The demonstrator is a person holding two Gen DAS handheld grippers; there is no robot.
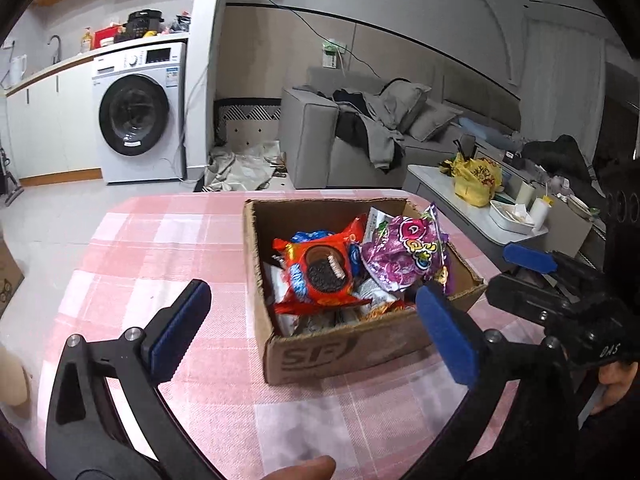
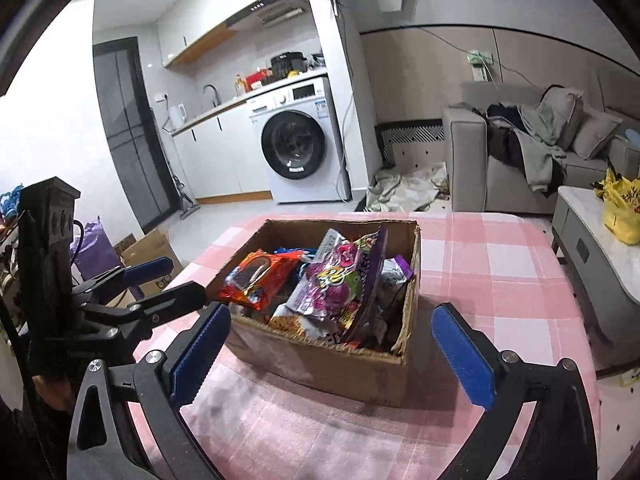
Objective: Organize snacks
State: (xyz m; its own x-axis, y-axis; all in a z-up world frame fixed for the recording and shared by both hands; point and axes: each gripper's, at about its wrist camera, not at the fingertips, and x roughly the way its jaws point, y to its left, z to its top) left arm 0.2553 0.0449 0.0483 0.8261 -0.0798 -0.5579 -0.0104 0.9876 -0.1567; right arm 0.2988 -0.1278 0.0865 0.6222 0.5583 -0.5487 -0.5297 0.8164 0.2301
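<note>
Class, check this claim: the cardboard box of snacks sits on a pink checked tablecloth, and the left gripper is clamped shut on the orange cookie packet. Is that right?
Not quite. The left gripper is open and holds nothing; the orange cookie packet lies inside the cardboard box, as the left wrist view shows. The box does sit on the pink checked tablecloth.

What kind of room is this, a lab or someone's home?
Most likely a small lived-in flat with kitchen and lounge in one room: a washing machine sits under a counter with a sink tap, and a grey sofa is strewn with clothes.
</note>
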